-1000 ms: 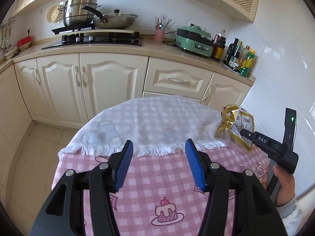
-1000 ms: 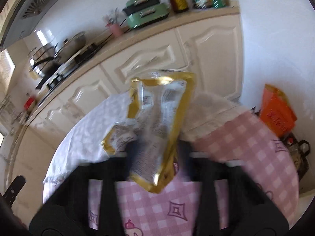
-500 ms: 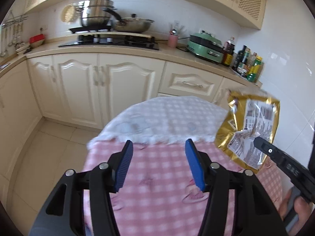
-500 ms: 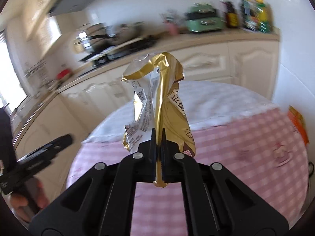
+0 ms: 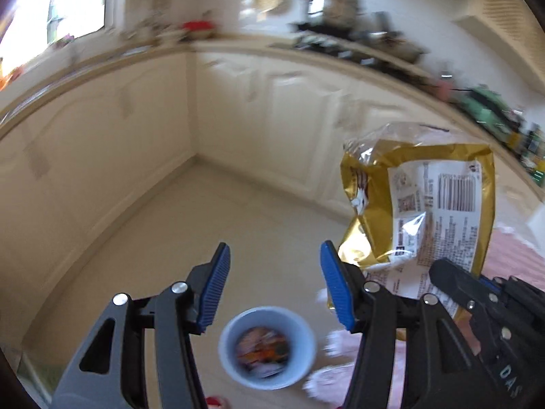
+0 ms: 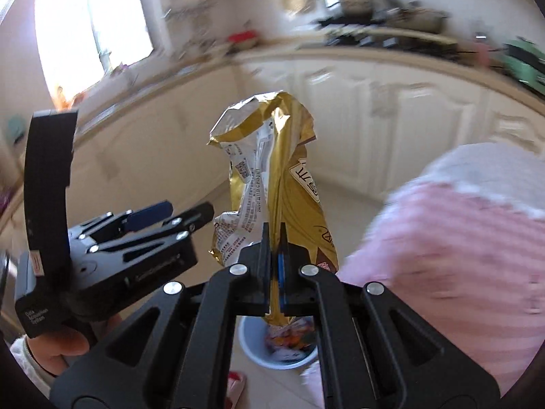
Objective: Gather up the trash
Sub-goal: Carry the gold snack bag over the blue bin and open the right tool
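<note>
Because the gold wrapper (image 6: 272, 184) looks light, crinkly and slippery, we keep our right gripper (image 6: 272, 266) clamped on its lower edge, above the blue bin (image 6: 276, 347). Our left gripper (image 5: 272, 293) hangs with jaws apart and empty over the bin. Blur hides the bin's contents; the counter beyond it smears.

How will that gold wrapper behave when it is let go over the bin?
The gold wrapper looks crumpled and thin, so probably light and floppy. Pinched by the right gripper above the bin, it may flutter down rather than drop straight.
</note>
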### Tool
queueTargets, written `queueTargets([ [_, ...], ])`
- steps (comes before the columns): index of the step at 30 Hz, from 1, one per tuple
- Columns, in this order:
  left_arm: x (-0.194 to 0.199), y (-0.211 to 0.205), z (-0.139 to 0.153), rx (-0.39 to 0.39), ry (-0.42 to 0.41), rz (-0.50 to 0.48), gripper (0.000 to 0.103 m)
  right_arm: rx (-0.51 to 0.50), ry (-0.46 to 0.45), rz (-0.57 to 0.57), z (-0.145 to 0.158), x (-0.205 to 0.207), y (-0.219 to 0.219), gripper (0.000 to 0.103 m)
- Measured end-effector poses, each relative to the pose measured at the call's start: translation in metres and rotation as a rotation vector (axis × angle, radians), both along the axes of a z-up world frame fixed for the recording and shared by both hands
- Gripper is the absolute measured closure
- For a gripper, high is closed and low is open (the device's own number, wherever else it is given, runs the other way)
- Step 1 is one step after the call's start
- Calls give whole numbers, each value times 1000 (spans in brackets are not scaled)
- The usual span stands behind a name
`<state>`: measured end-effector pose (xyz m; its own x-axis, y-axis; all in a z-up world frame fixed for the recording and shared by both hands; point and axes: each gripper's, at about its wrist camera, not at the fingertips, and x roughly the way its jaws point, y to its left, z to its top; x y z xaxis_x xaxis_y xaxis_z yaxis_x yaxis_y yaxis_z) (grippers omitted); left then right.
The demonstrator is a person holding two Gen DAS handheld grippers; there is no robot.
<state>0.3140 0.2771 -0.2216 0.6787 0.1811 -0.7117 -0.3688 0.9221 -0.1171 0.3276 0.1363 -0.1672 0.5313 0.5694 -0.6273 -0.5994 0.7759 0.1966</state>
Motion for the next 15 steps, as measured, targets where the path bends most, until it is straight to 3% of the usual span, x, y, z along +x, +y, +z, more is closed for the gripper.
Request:
queueTargets([
  [5, -6, 62, -87, -85, 144, 106, 49, -126, 79, 71, -80, 4, 82, 100],
  [7, -2, 74, -128, -124, 212, 131, 49, -191, 131, 66, -127, 14, 100, 100],
  [13, 22, 79, -263, -223, 458, 138, 49, -322, 312, 39, -238, 42, 99, 100],
  [15, 27, 77, -314, -290, 553, 146, 49, -357, 377, 28, -277, 50, 93, 100],
])
